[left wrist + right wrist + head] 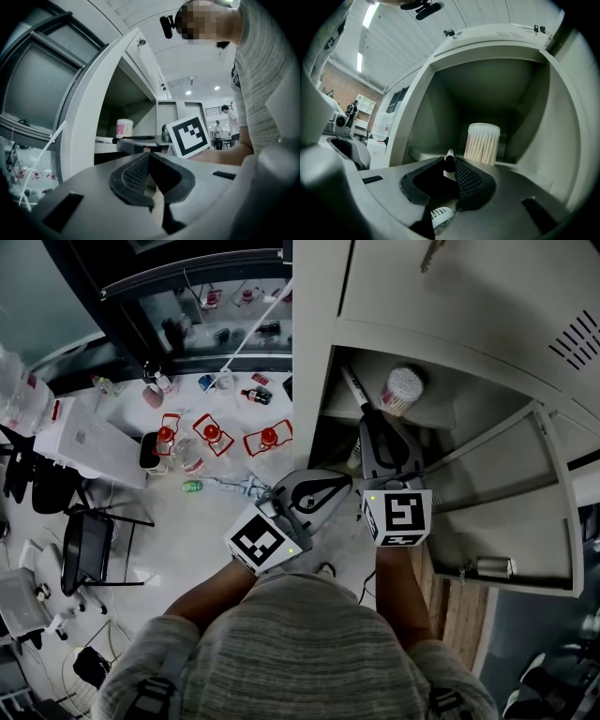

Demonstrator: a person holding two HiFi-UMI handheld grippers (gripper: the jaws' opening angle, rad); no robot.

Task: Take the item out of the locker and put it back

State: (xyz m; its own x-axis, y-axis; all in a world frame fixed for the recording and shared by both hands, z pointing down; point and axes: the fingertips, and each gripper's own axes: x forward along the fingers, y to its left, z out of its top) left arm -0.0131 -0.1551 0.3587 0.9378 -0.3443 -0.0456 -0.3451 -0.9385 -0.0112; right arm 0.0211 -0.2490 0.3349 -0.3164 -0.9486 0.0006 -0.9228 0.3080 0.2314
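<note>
The locker stands open, and on its shelf are a tub of cotton swabs and a white marker with a black cap. My right gripper reaches level into the compartment, and its pads pinch the near end of the marker, which still lies along the shelf. To the left, outside the locker, my left gripper hangs shut with nothing in it. In the left gripper view the swab tub shows on the shelf beyond the right gripper's marker cube.
The locker door hangs open to the right of my right arm. A closed compartment door is above. Left of the locker, a white table carries several red-capped bottles. Black chairs stand at the far left.
</note>
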